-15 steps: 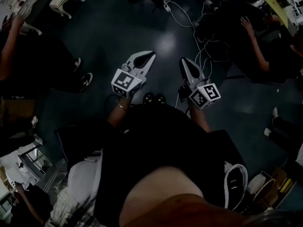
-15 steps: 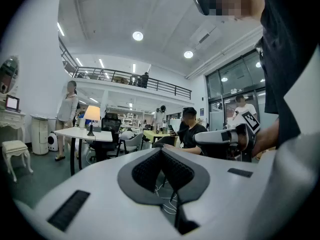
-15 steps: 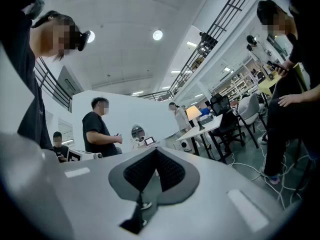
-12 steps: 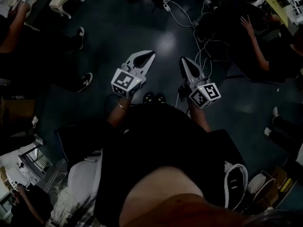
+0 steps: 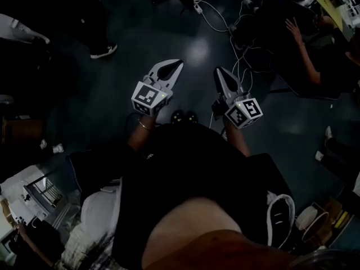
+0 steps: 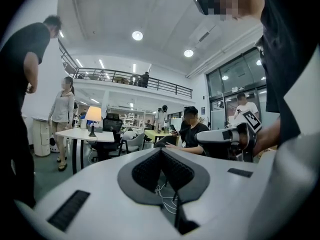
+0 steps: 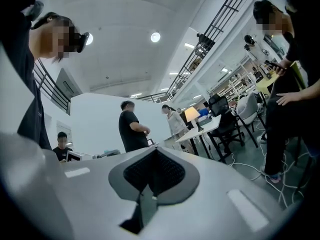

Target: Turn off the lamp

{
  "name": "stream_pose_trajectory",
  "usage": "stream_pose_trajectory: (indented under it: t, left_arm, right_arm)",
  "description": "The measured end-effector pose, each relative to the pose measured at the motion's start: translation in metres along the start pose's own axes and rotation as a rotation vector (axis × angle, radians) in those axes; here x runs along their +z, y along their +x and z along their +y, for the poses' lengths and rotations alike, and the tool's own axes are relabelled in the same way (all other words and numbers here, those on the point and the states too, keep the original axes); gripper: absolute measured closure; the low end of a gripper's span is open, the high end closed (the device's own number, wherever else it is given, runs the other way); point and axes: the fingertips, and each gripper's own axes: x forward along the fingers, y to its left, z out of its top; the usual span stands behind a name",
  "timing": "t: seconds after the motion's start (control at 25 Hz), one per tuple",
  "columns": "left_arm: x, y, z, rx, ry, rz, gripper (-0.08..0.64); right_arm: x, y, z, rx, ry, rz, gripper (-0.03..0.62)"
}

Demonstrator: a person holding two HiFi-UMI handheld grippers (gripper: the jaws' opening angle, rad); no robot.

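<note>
Note one change since the earlier frames: a bystander's pale-soled shoe (image 5: 104, 50), before close on the left of the left gripper (image 5: 179, 64), now planted farther off, up and to the left of it. Find both tools where they were. Hold the left gripper about level over the dark floor (image 5: 169, 32), fingers together, nothing between them. Carry the right gripper (image 5: 219, 73) just to the right of the left gripper, apart from it, also level, fingers pressed together and empty. See white cables (image 5: 225, 24) strewn on the floor beyond the left gripper, toward its right. Spot, well beyond the left gripper and off to the left in its own view, a white bench (image 6: 75, 134) carrying the lamp (image 6: 93, 115), upright, shade glowing, untouched, with a black office chair (image 6: 112, 126) just past it. Pick out the same lit lamp in the right gripper view too, likewise far ahead.
</note>
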Motion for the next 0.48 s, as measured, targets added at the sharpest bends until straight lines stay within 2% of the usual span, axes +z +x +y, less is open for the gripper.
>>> stream_pose_trajectory:
  t: [0.48]
  left_arm:
    - [0.004,0.019,0.004,0.025,0.02,0.012,0.554]
  right_arm:
    - [0.016,0.002,-0.02,0.018,0.013,-0.037,0.592]
